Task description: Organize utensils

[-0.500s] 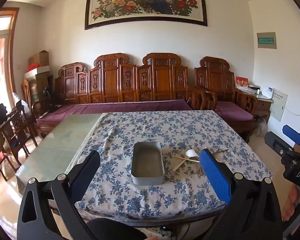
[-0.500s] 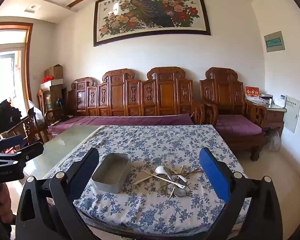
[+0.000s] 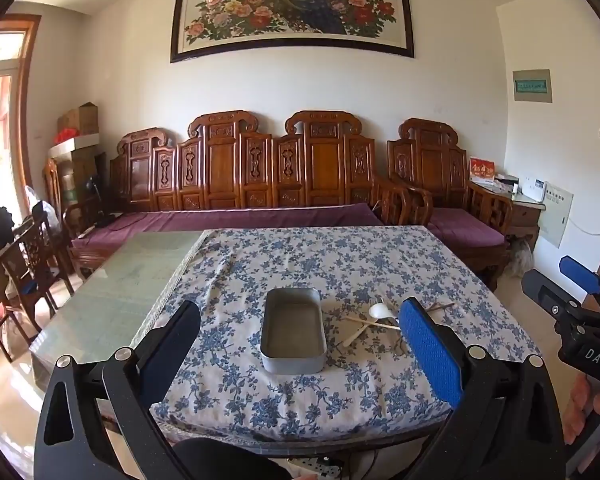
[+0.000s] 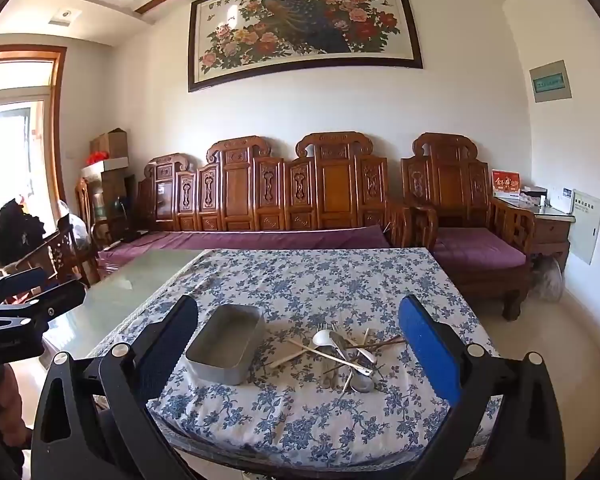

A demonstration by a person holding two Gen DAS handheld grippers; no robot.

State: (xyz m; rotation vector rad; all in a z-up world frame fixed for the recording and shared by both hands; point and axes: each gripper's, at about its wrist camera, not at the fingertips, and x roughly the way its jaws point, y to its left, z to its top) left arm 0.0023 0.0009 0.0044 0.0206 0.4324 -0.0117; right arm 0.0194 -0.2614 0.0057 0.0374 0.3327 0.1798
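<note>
Nothing sorted yet, by the look of it: metal tin [image 4: 226, 344] empty, sitting on the blue-flowered cloth [image 4: 300, 412] that covers the near right part of the counter [image 3: 112, 300], long side running away from the cameras. All utensils lying in one loose heap [image 4: 340, 354] just to the right of the tin, not touching it as far as can be told. In the heap: a white spoon [image 4: 323, 337] on top, pale chopsticks [image 4: 288, 358] crossing under it, darker sticks [image 4: 380, 345] pointing right, a metal spoon [image 4: 362, 384] at the near edge, what seems a fork near the back, handles tangled and overlapping. Whole job judged still ahead: every piece to be lifted and laid in the tin. Left claw [image 3: 300, 344] released, jaws spread wide with nothing between the pads, hanging above the near counter edge and framing the tin. Right claw [image 4: 300, 344] likewise released and empty, well short of the heap, tilted slightly down toward it. Thin crossed pieces likely fiddly to pick singly; top white spoon probably the easiest first.
</note>
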